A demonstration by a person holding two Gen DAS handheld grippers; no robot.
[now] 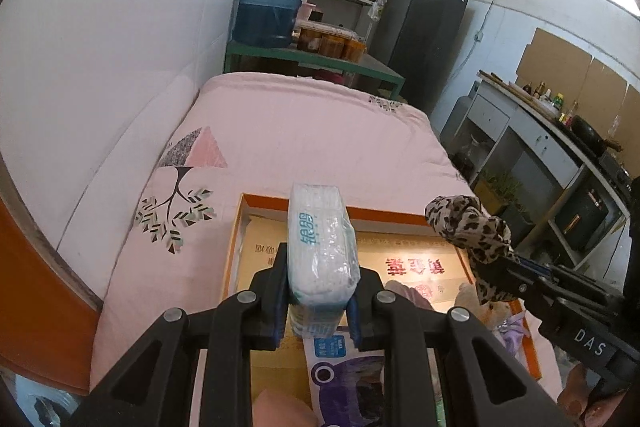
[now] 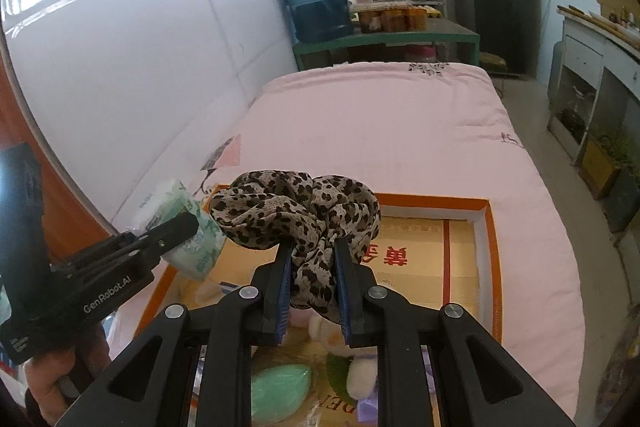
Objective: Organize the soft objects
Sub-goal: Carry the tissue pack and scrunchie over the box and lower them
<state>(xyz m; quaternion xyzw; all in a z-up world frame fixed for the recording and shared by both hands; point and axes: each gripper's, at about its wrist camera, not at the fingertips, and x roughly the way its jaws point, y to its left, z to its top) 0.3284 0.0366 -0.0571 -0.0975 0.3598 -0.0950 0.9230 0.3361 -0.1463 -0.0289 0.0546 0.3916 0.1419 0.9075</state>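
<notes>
Two grippers are loaded right now, both hovering over the orange-rimmed box [image 1: 256,198] that's sitting on the pink quilt [image 1: 304,131].

Left wrist view: my left gripper [image 1: 318,291] is clamping a tissue pack [image 1: 320,243] between its blue pads, pack standing upright and poking out past the fingertips. It's hanging above the near-left part of the box. Below it I'm seeing a purple-and-white packet [image 1: 340,383] and something pink at the bottom edge, can't tell what. Off to the right, the right gripper [image 1: 496,275] is coming in from the side with the leopard scrunchie [image 1: 468,227] bunched at its tip, held above the right side of the box.

Right wrist view: my right gripper [image 2: 312,275] is squeezing the scrunchie [image 2: 296,215] in the middle, the rest of the fabric ballooning out over the fingertips. Under it in the box I'm spotting a mint-green soft thing [image 2: 280,391], a couple of white puffs [image 2: 360,379] and a small plush, partly hidden. The left gripper [image 2: 176,231] is showing at the left with the tissue pack [image 2: 188,235] just beside the scrunchie.

What's bugging me: those two loads are sitting really close. If I'm swinging either one inward, I'm guessing they bump and the slick plastic pack twists out. The scrunchie could also snag on a pad when I'm letting go and land outside the rim.
</notes>
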